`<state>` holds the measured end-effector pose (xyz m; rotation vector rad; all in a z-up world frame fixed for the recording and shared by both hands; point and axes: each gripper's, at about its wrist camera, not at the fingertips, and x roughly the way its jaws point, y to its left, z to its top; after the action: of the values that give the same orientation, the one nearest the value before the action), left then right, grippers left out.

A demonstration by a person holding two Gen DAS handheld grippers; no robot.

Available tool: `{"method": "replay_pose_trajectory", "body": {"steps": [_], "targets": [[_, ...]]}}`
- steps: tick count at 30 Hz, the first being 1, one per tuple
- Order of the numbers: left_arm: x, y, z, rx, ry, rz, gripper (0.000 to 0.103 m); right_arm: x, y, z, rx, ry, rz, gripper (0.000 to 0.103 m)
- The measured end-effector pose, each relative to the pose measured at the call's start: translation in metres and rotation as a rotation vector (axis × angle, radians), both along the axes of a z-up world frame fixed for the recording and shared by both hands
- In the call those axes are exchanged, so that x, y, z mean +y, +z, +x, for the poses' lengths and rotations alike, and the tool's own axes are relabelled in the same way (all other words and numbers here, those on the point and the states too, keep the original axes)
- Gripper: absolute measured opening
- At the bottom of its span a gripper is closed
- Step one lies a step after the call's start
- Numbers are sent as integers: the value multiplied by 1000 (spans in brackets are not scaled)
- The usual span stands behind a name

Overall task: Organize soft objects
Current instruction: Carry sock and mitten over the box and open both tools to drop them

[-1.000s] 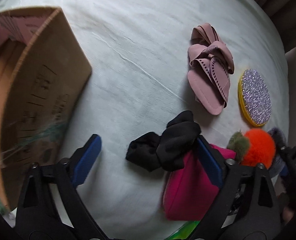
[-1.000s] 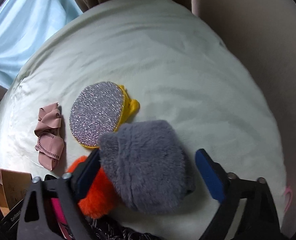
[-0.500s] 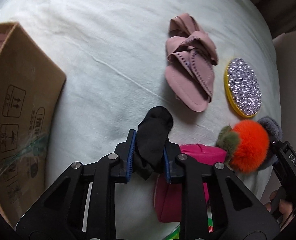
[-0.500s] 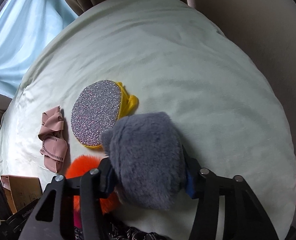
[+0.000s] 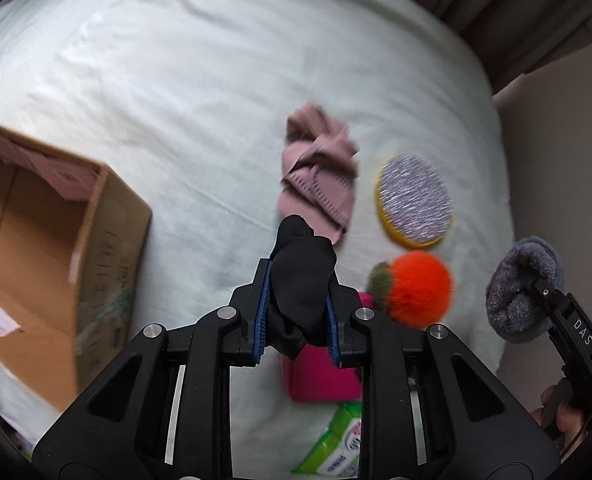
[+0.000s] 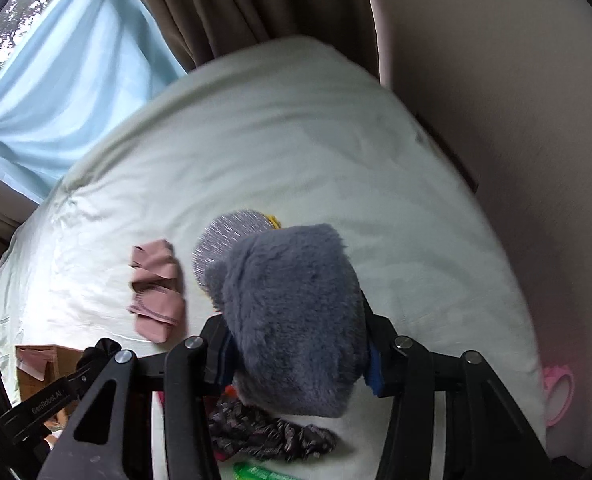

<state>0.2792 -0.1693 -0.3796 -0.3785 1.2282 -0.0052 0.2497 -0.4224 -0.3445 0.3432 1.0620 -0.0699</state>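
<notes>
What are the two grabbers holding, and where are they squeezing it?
The left gripper pinches the black cloth around its bunched middle. The right gripper squeezes the gray fuzzy thing by its lower sides.

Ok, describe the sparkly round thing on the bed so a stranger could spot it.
On the pale green bed, look right of the pink slipper and above the orange pompom. The glitter disc lies flat: the only silver, sparkling item, with a yellow rim.

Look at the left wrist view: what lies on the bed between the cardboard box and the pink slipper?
Nothing lies there. In the left wrist view, only bare pale sheet stretches between the cardboard box and the pink slipper.
</notes>
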Motion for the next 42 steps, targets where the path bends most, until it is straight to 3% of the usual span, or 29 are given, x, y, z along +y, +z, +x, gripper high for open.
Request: {"method": "replay_pose_trajectory", "body": {"steps": [5,12,17,22,27,32,37,42], "targets": [[4,58,-12,-79,-23,-13,20,17,54,-14,-54,10,-19,46],[46,146,-44,-200,-60,-14,20,58,132,-43,-125,44,-43,46],[94,190,-60,-261,-85,0,20,111,178,-64,-165,78,-38,46],[154,212,-76,-275,-120,39,20,173,199,-73,-151,100,-17,46],[219,213,-87,-279,-126,84,20,243,199,-79,-131,135,-9,46],[284,191,-90,-239,-123,108,20,304,181,-77,-86,156,16,46],[333,157,-81,-178,-138,150,20,360,146,-61,-13,179,54,46],[353,118,-63,-105,-174,181,20,396,101,-43,87,201,59,46]]}}
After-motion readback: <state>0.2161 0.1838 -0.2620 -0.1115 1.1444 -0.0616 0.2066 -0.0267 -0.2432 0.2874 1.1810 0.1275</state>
